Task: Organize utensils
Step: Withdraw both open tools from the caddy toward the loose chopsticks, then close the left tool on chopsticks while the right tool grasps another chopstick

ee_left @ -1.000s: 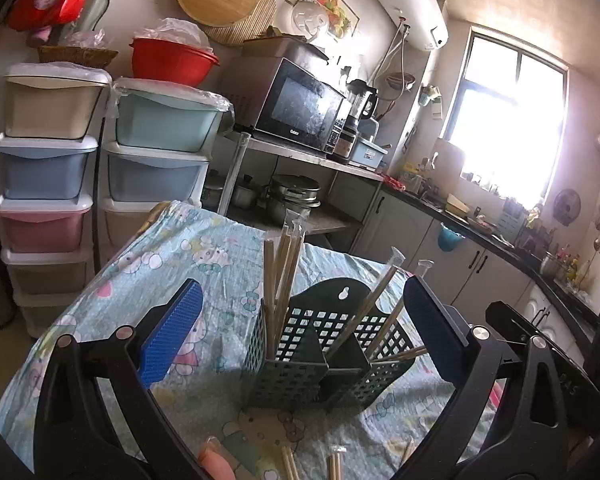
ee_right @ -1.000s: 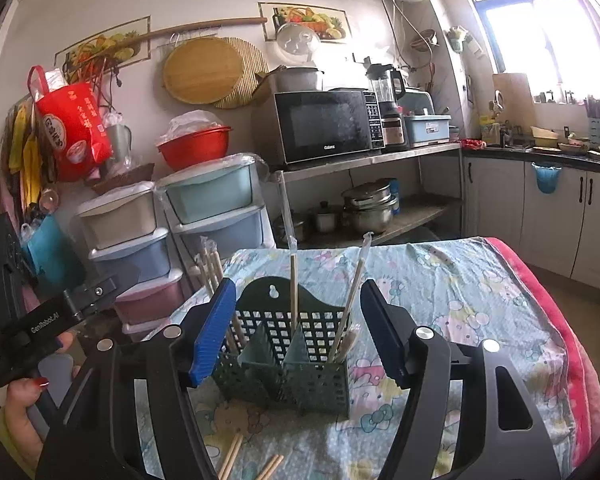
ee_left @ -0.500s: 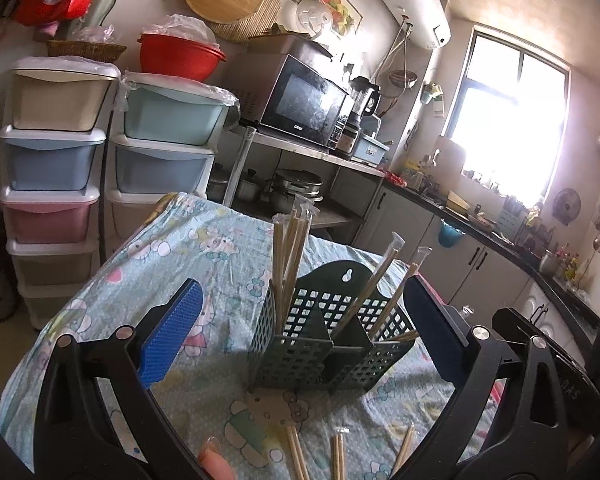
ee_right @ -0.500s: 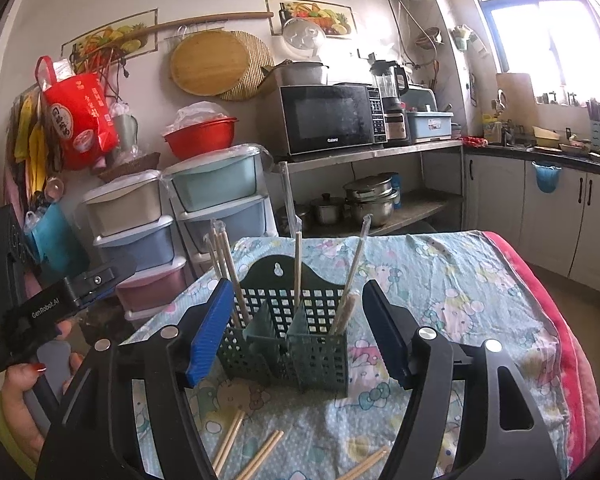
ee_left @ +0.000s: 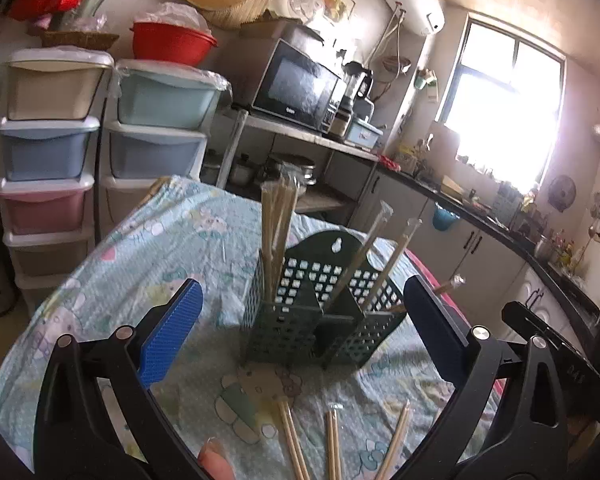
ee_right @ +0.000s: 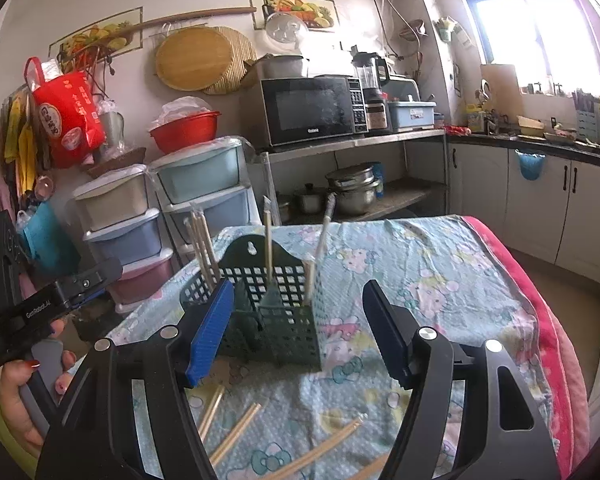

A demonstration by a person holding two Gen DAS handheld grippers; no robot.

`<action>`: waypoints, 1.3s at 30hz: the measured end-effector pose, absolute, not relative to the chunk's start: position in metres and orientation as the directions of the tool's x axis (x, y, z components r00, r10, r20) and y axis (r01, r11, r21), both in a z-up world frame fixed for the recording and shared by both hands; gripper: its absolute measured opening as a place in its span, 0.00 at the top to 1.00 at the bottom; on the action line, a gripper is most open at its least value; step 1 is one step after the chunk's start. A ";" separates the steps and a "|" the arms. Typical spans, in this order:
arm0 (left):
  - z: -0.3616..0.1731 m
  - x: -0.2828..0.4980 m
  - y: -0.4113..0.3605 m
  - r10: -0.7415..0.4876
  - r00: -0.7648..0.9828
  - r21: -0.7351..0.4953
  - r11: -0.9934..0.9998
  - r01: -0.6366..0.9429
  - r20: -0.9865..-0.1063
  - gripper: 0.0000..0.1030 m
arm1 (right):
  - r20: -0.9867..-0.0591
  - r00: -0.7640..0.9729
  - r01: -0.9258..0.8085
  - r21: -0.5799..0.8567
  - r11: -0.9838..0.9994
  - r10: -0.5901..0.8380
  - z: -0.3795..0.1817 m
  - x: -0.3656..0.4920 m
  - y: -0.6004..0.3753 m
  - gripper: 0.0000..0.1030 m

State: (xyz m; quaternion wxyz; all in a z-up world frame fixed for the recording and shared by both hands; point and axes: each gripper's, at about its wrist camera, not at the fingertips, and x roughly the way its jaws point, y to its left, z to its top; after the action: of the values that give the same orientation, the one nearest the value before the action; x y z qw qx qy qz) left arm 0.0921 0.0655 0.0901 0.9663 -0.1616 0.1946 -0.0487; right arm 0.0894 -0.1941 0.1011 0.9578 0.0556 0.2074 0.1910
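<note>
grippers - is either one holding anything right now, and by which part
Nothing is held. The left gripper and right gripper are both open and empty, with the green utensil holder beyond them.

Both grippers, left gripper and right gripper, are showing black frames, ribbed blue pads, silver screws; red nail polish is showing.

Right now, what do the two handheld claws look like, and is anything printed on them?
Both are alike. The left claw and right claw have black plastic frames with silver round rivets, and each finger carries a ribbed blue pad. In the right wrist view the left unit's black body bears white lettering, too small to read surely. The hand holding it has red-painted nails.
</note>
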 end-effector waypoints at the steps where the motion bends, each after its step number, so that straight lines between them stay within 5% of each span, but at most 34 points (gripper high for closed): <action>1: 0.088 0.093 0.064 -0.161 0.916 -0.330 0.943 0.033 -0.368 0.10 | -0.381 0.840 -0.339 0.187 0.922 0.386 0.099 0.089 -0.196 0.37; 28: 0.012 0.118 0.008 -0.311 0.746 -0.330 0.935 0.129 -0.589 0.10 | -0.599 0.729 -0.251 0.213 0.944 0.330 0.028 0.102 -0.224 0.38; 39: -0.013 0.127 -0.013 -0.361 0.660 -0.334 0.926 0.173 -0.659 0.23 | -0.683 0.673 -0.195 0.205 0.959 0.283 -0.001 0.105 -0.237 0.42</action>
State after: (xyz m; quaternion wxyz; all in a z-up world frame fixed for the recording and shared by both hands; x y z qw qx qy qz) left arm 0.1273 -0.0128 -0.0129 0.9028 -0.1221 0.3850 -0.1478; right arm 0.1055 -0.2369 -0.0011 0.9129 0.0575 0.3823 0.1312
